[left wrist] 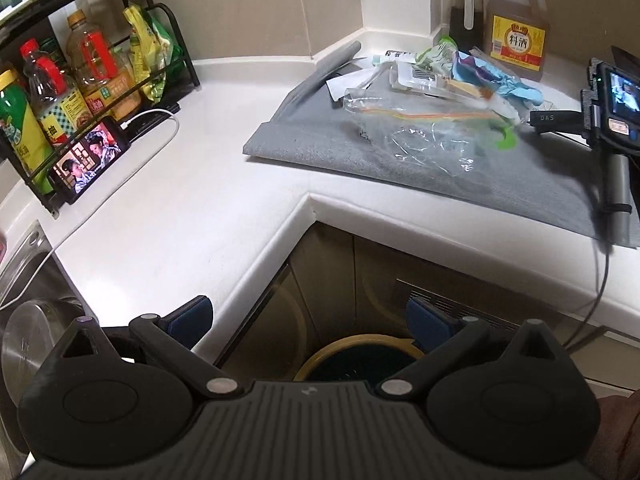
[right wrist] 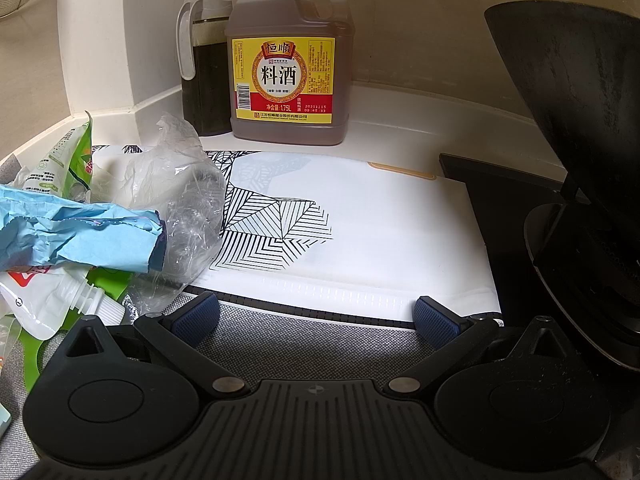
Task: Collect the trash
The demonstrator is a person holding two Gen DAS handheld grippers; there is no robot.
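A pile of trash lies on the grey mat (left wrist: 320,136): a clear plastic bag (left wrist: 424,136), white wrappers (left wrist: 416,74) and crumpled blue paper (left wrist: 508,84). My left gripper (left wrist: 310,318) is open and empty, held off the counter's edge above a yellow-rimmed bin (left wrist: 360,354) on the floor. The right gripper's body (left wrist: 612,96) shows at the mat's right end. In the right wrist view, my right gripper (right wrist: 316,318) is open and empty over the mat's edge. The blue paper (right wrist: 80,236), clear plastic (right wrist: 188,208), a spouted white pouch (right wrist: 56,300) and a green packet (right wrist: 68,152) lie to its left.
A cooking wine jug (right wrist: 288,72) and a dark oil dispenser (right wrist: 204,72) stand at the back wall. A patterned white board (right wrist: 380,232) lies ahead, a black wok (right wrist: 580,100) and stove to the right. A bottle rack (left wrist: 80,80), a phone (left wrist: 88,160) and a sink (left wrist: 36,308) are at left.
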